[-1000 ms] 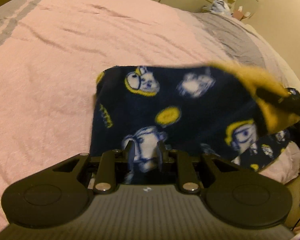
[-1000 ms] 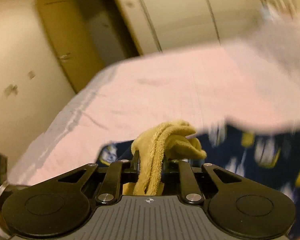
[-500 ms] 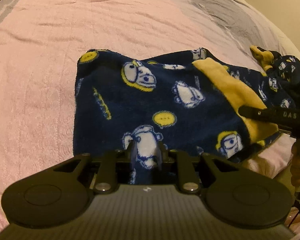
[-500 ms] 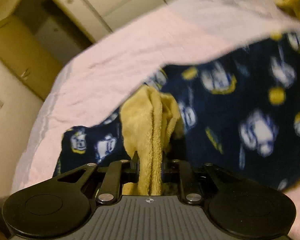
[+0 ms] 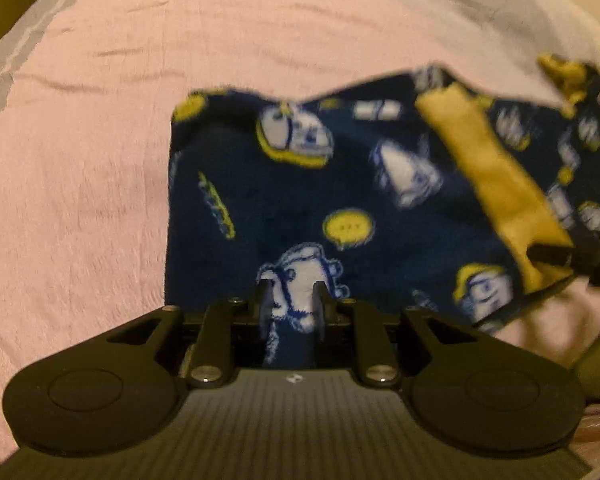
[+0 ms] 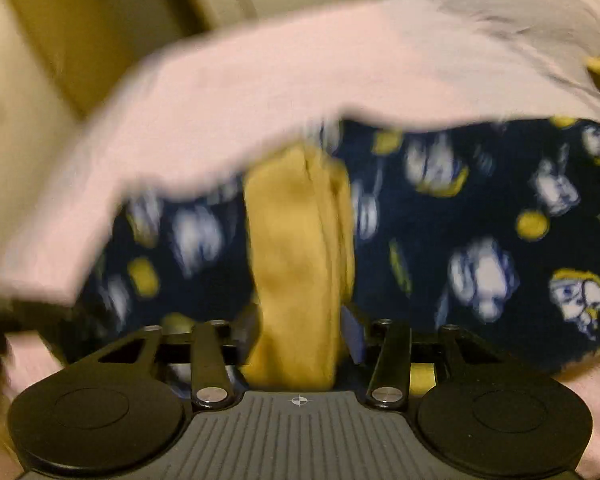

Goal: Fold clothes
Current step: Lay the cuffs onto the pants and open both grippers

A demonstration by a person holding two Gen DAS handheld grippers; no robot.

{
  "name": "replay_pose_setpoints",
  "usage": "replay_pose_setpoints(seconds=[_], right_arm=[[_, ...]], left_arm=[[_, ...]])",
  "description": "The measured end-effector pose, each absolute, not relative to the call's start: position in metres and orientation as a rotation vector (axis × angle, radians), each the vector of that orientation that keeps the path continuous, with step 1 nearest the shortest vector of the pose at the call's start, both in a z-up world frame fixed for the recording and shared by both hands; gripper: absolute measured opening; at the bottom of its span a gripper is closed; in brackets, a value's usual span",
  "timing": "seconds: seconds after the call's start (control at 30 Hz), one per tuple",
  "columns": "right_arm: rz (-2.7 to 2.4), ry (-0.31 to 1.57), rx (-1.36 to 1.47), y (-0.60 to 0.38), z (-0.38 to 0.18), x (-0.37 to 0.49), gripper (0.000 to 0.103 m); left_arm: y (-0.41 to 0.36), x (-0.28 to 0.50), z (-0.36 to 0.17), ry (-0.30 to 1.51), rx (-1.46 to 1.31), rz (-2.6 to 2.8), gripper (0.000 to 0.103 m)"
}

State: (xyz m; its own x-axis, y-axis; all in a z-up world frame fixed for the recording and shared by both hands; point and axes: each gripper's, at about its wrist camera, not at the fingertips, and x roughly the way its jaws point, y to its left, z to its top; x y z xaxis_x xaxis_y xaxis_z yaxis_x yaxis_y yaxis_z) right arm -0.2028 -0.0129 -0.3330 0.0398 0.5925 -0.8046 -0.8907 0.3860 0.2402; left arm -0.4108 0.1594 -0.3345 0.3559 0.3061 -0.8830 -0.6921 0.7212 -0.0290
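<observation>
On pink bedspread [image 5: 100, 160], navy garment [image 5: 284, 200], wardrobe [image 6: 80, 20] beyond

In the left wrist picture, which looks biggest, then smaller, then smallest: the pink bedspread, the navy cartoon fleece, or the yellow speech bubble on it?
1. pink bedspread, the largest area in view
2. navy cartoon fleece, spread over the bedspread
3. yellow speech bubble, a small print on the fleece

right gripper [image 6: 300, 330] opening | yellow cuff [image 6: 300, 248] between jaws | navy garment [image 6: 480, 240]

No readable text anywhere (prints too blurred).
</observation>
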Motion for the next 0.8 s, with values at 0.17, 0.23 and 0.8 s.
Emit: replay_pose_setpoints(seconds=[0.17, 0.23, 0.8], right_arm=[[1.084, 1.082, -0.287, -0.030, -0.328, -0.181, 0.046], [1.069, 1.112, -0.287, -0.031, -0.314, -0.173, 0.046], [0.978, 1.135, -0.437, -0.017, -0.196, -0.197, 0.046]], left_arm=[[0.153, -0.397, -0.317, 1.085, -0.410, 0.731, 0.019], [0.152, -0.395, -0.309, 1.143, -0.444, 0.758, 0.020], [0.142, -0.418, -0.191, 1.156, -0.377, 0.857, 0.038]])
